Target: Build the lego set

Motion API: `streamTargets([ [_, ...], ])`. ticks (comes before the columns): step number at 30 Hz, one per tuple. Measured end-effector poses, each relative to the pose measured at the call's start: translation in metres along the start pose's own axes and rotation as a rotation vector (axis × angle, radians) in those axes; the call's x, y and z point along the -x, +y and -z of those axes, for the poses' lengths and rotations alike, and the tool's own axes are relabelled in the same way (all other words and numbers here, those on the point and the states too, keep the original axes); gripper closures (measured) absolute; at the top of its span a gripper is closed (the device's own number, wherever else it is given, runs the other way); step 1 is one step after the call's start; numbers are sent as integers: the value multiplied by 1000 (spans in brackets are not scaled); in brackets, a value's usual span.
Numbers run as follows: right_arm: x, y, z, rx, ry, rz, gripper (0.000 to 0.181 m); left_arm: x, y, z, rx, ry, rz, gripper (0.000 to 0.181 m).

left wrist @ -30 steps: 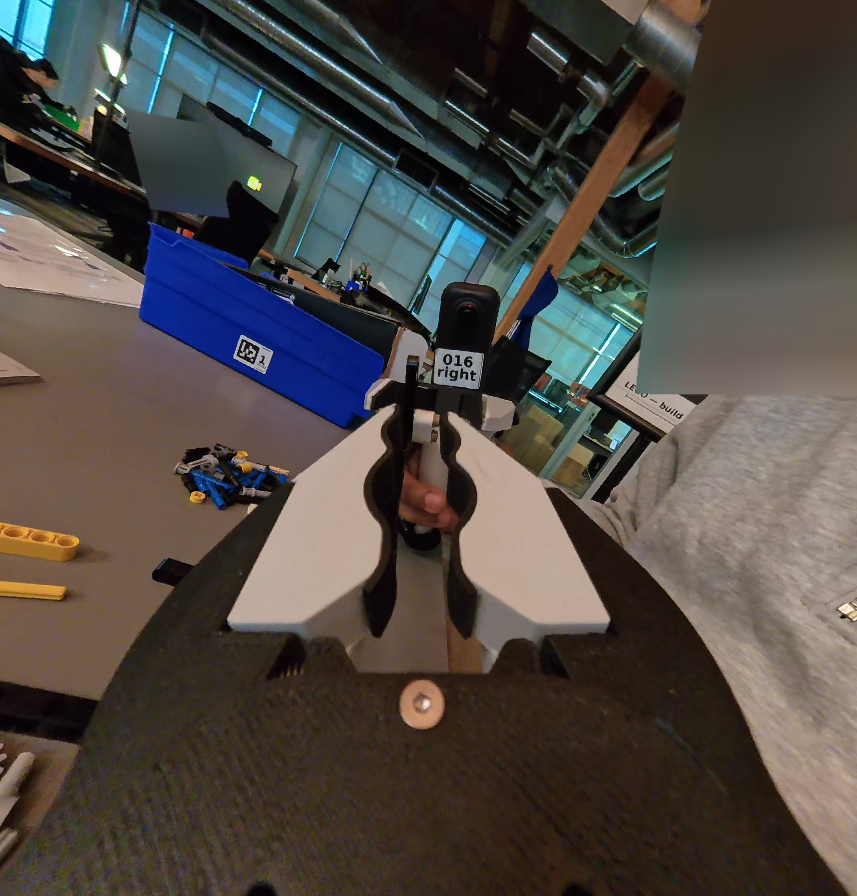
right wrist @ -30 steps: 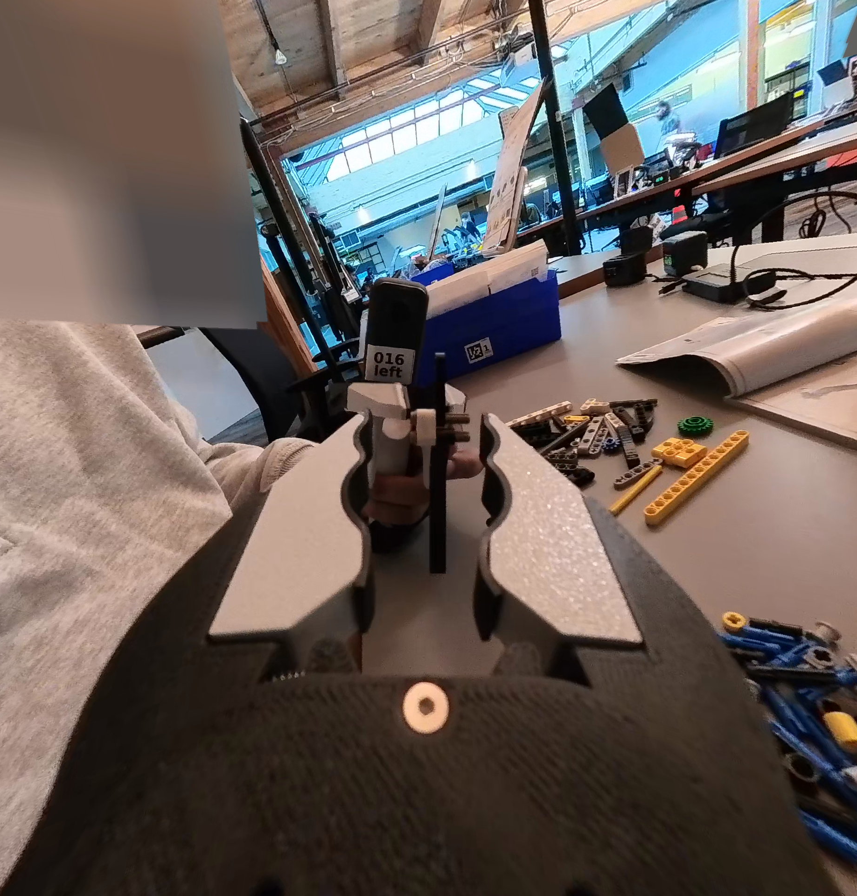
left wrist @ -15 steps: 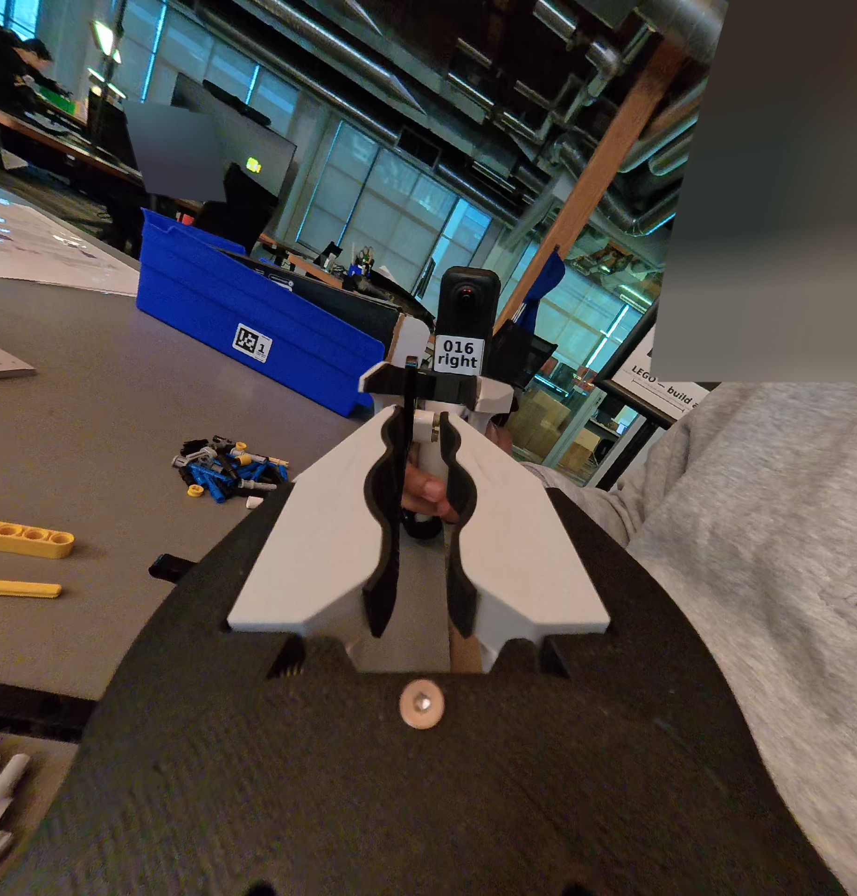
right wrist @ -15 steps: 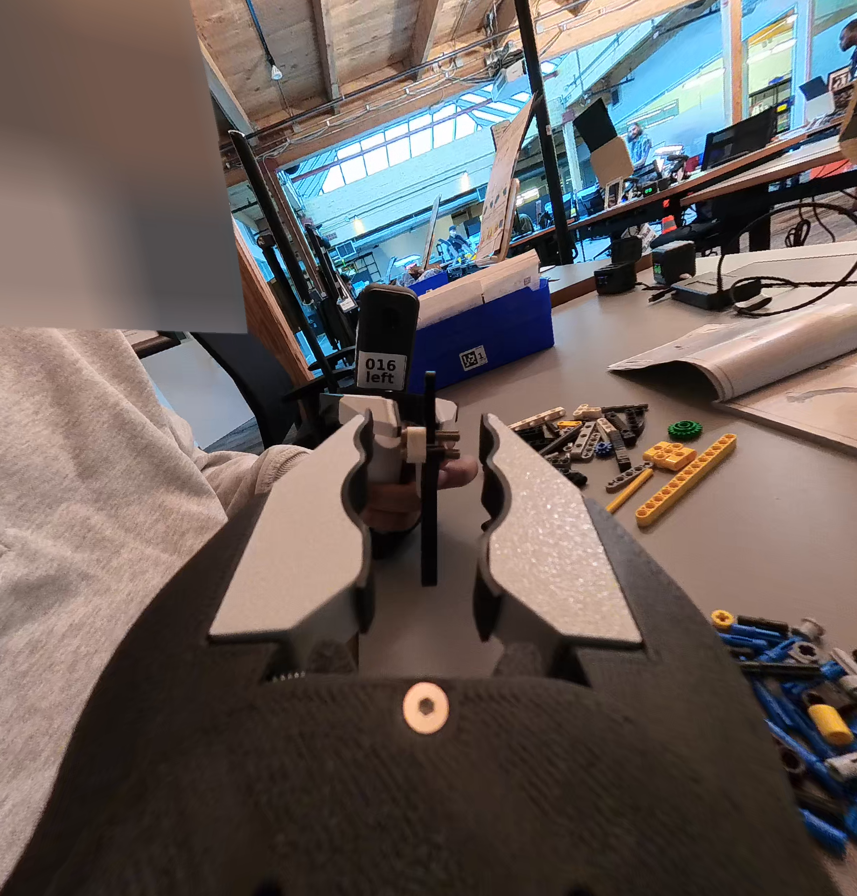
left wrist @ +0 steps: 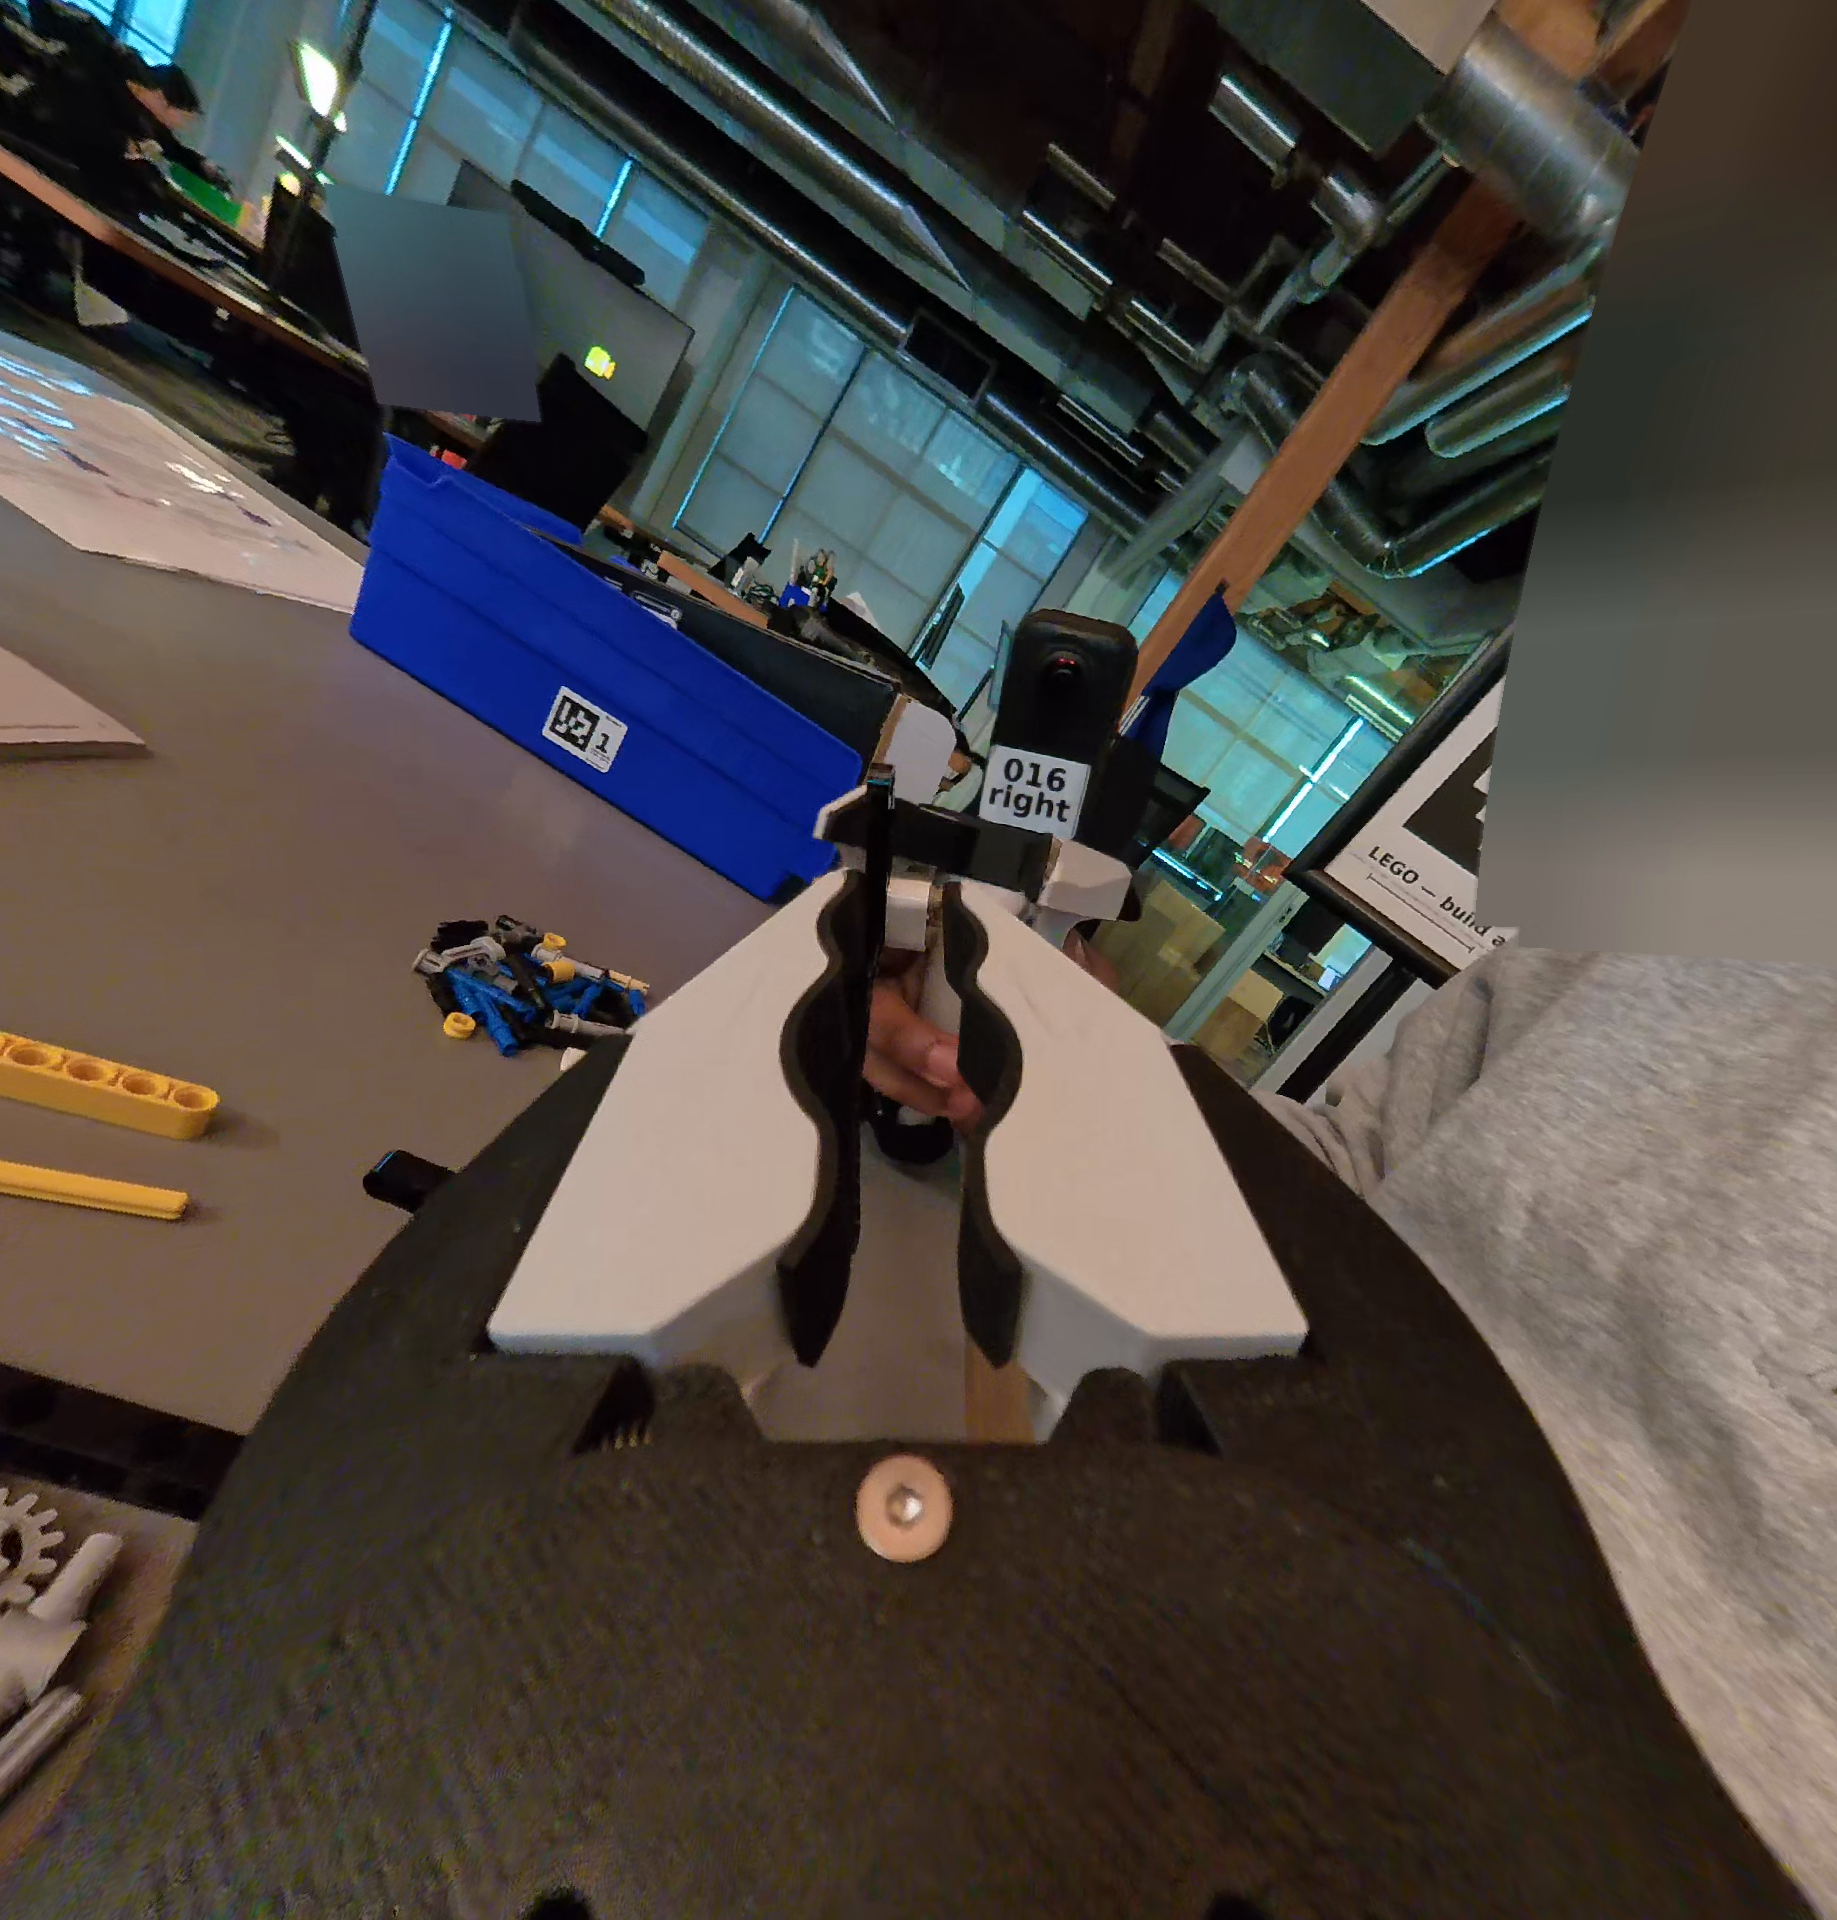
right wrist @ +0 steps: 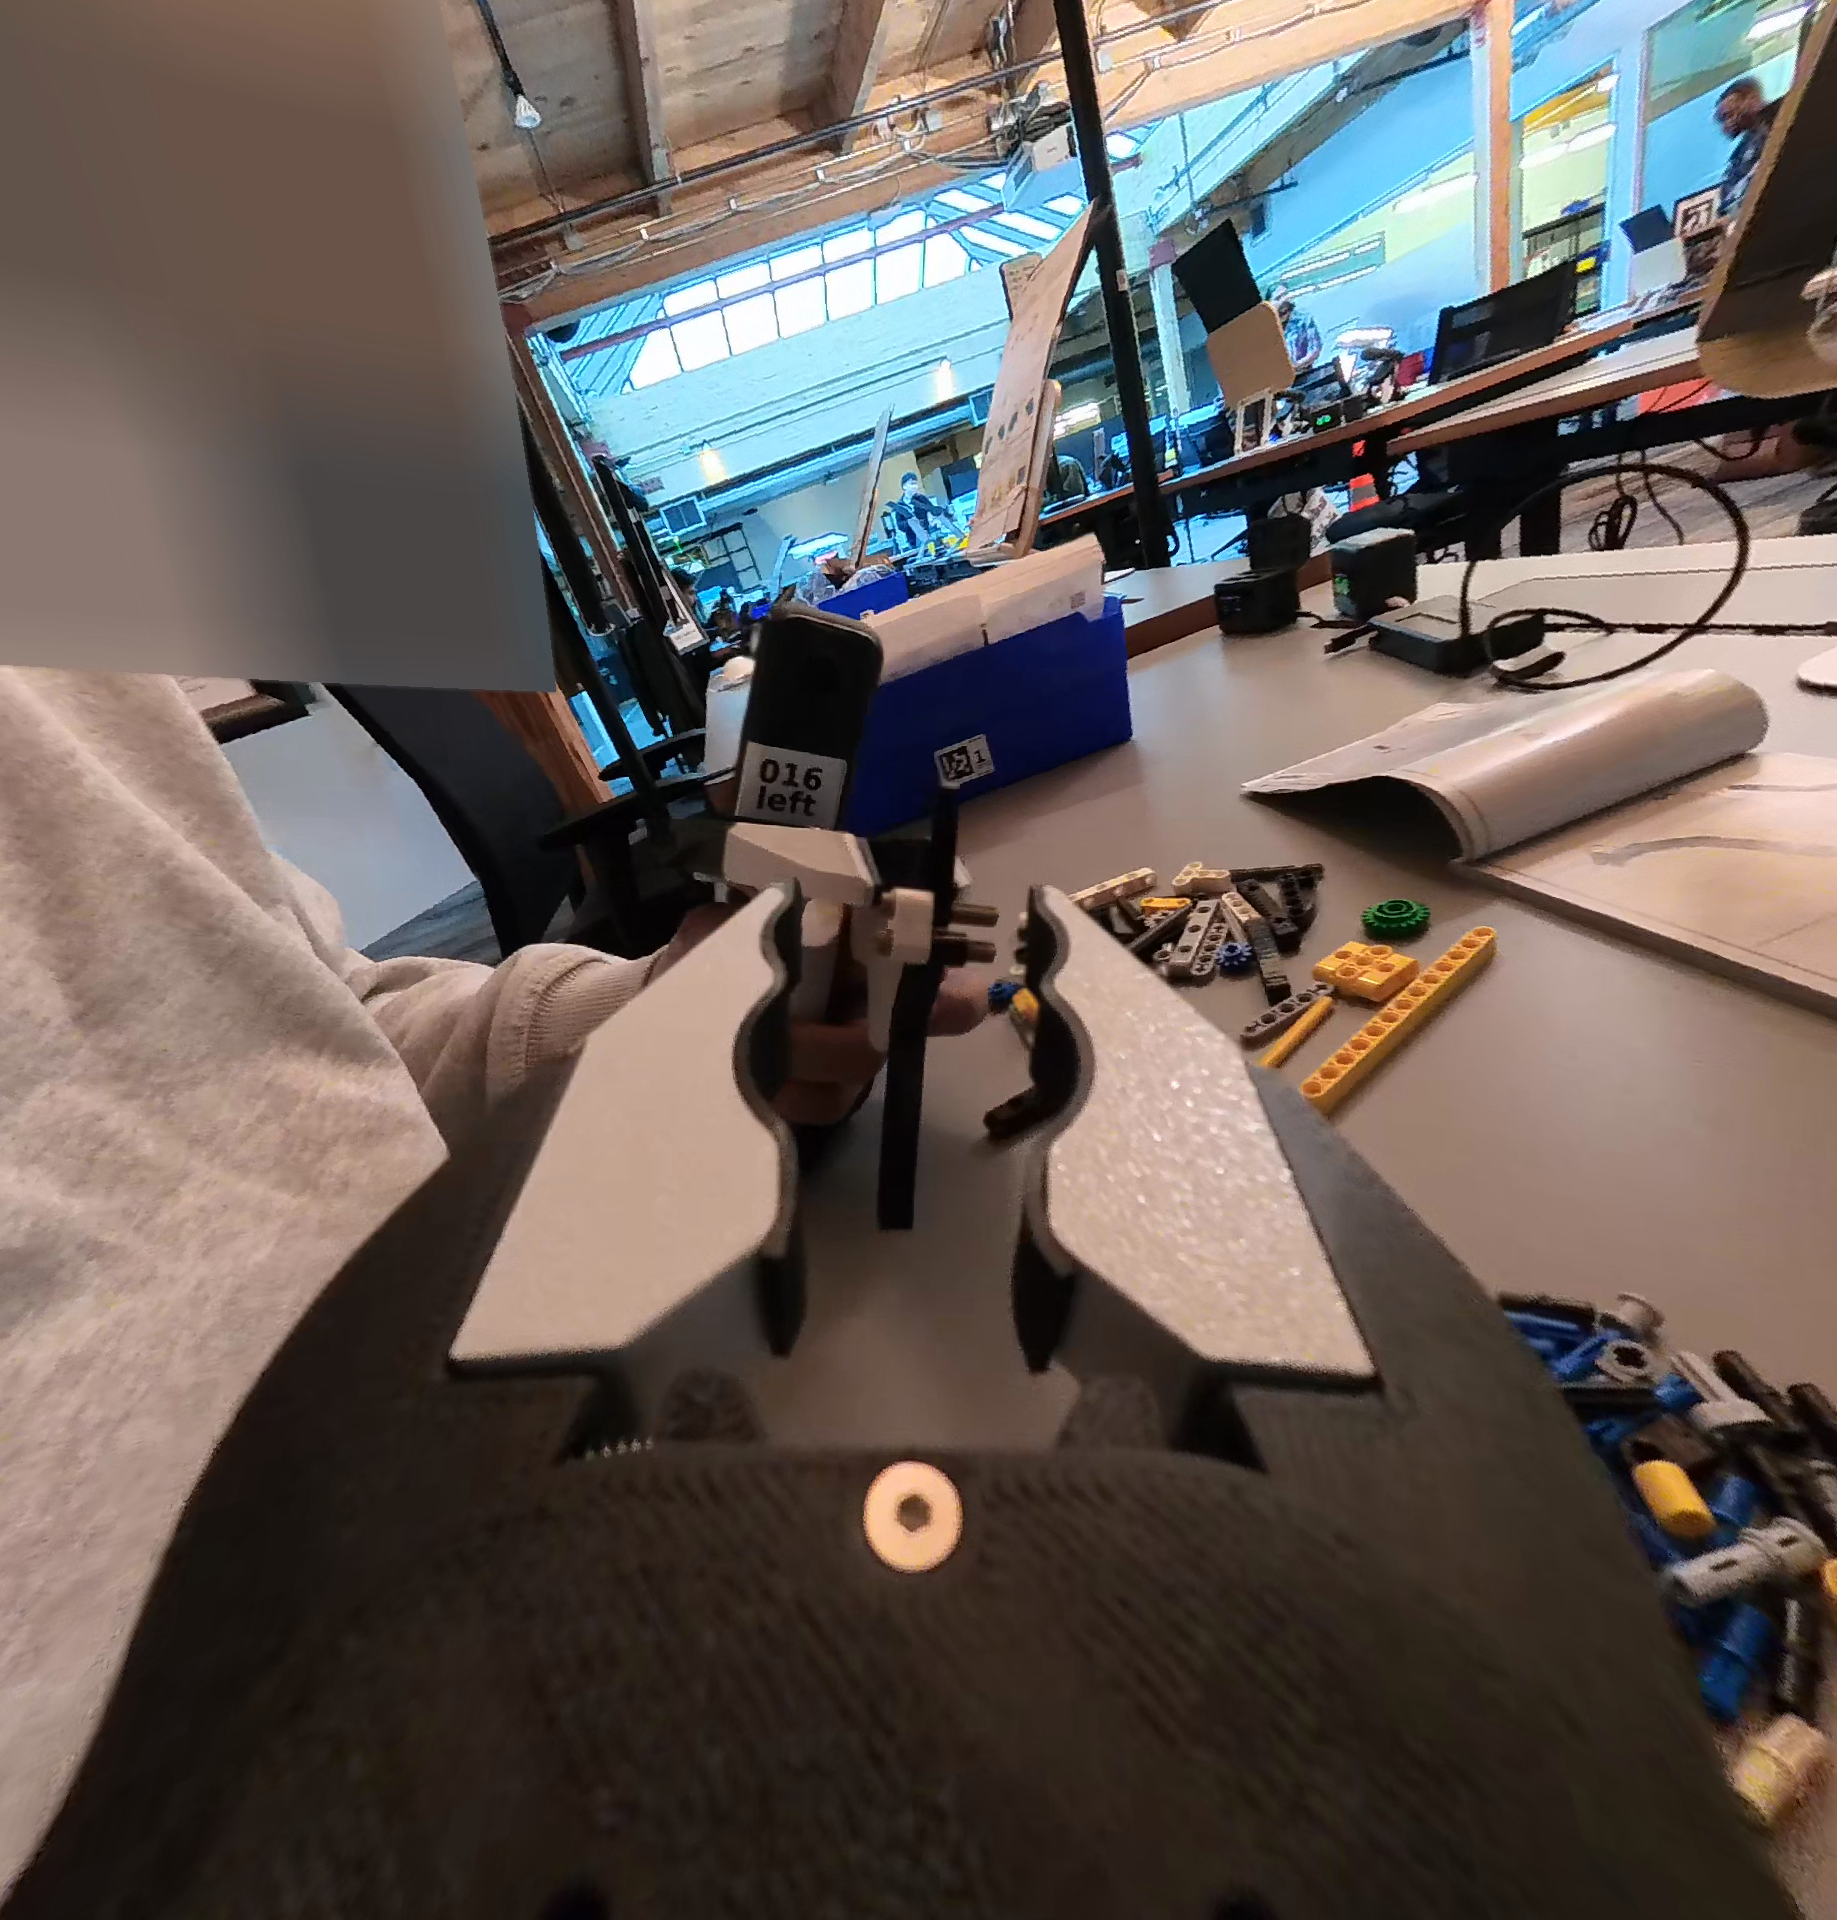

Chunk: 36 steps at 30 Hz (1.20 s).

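My left gripper point(left wrist: 903, 904) is shut on a thin upright black beam point(left wrist: 872, 935), seen edge-on against its left finger. A white connector point(left wrist: 909, 914) sits beside the beam between the jaws. In the right wrist view the black beam point(right wrist: 914, 1039) stands between my right gripper's fingers without touching them. It carries the white connector point(right wrist: 906, 925), and two pins point(right wrist: 971, 930) stick out to the right. My right gripper point(right wrist: 909, 914) is open and empty, facing the left gripper point(right wrist: 789, 862) closely. The right gripper also shows in the left wrist view point(left wrist: 955, 842).
On the grey table lie a blue bin point(left wrist: 602, 686), a pile of blue and black pins point(right wrist: 1703, 1455), a long yellow beam point(right wrist: 1402, 1013), mixed grey and black beams point(right wrist: 1215, 914), a green gear point(right wrist: 1395, 916) and an open booklet point(right wrist: 1568, 758). A small black piece point(left wrist: 405, 1179) lies beside my left gripper. Only a small space, under 4 cm, lies between the two pairs of fingers.
Both views have tilted a little as the hands turned. The left gripper still holds the black beam, and the right gripper stays open around it.
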State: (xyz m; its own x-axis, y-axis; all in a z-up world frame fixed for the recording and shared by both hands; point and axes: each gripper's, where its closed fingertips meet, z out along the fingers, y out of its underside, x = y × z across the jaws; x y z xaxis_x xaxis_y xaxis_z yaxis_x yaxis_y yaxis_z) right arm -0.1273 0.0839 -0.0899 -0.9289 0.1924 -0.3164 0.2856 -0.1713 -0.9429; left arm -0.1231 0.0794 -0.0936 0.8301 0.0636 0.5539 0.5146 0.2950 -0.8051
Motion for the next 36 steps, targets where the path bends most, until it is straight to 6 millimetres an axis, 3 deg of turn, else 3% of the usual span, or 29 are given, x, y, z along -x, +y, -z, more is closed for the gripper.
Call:
streamTargets([
  [5, -2, 0, 1, 4, 18, 21, 142, 8, -2, 2, -19, -30, 54, 170],
  [10, -2, 11, -3, 79, 43, 88, 145, 15, -12, 8, -83, -22, 157, 169],
  [14, -6, 16, -5, 134, 137, 242, 145, 24, -4, 6, -37, -62, 182, 169],
  [20, -8, 25, -6, 217, 217, 428, 157, 21, 6, 0, 10, -53, 203, 169],
  [23, -10, 32, -9, 257, 236, 443, 155, 21, 10, -2, 34, -71, 186, 169],
  [26, -16, 31, -7, 266, 273, 435, 169, 22, 12, -3, 52, -82, 167, 169],
  [29, -16, 30, -5, 256, 266, 384, 171, 22, 12, -4, 48, -93, 168, 168],
  [33, -22, 21, 0, 203, 291, 316, 173, 23, 10, -5, 38, -106, 180, 146],
  [36, -27, 11, 6, 144, 317, 273, 173, 24, 14, -6, 60, -122, 163, 141],
])
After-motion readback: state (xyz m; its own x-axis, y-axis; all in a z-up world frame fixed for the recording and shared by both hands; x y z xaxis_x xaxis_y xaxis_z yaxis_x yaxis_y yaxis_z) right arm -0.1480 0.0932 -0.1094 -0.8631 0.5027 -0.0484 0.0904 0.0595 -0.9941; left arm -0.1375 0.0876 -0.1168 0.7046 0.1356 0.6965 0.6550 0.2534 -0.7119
